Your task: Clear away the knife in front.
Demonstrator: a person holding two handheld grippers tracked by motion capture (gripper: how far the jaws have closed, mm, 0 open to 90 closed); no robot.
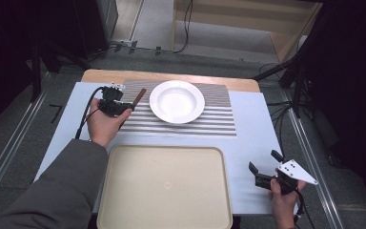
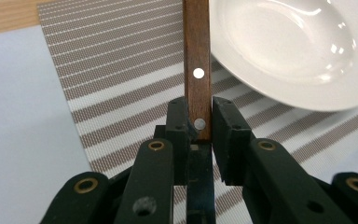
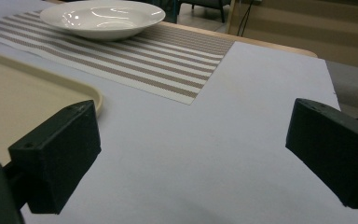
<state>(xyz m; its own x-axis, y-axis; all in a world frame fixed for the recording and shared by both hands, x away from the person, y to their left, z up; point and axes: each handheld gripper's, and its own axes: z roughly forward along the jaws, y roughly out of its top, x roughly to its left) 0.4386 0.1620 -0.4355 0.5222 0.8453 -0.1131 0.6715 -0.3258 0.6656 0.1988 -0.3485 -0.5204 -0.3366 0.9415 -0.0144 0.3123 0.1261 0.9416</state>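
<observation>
Tongs in the person's left hand, the left tongs, are closed on the butt end of a brown wooden knife handle with two silver rivets, the pads pinching it from both sides while the handle runs straight out ahead, over the grey-and-white striped woven placemat and just beside the rim of the round white ceramic soup plate. From the high view the handle angles up toward the plate's left edge, with the blade hidden under the hand. To lay it down well, the judgement here is to keep the grip square on the flat sides, hold the handle parallel to the placemat's short edge, lower until it lies flat beside the plate without touching it, and only then let the pads part. The right tongs wait wide open and empty at the near right of the pale blue surface, well apart from the beige rectangular plastic tray at the front.
</observation>
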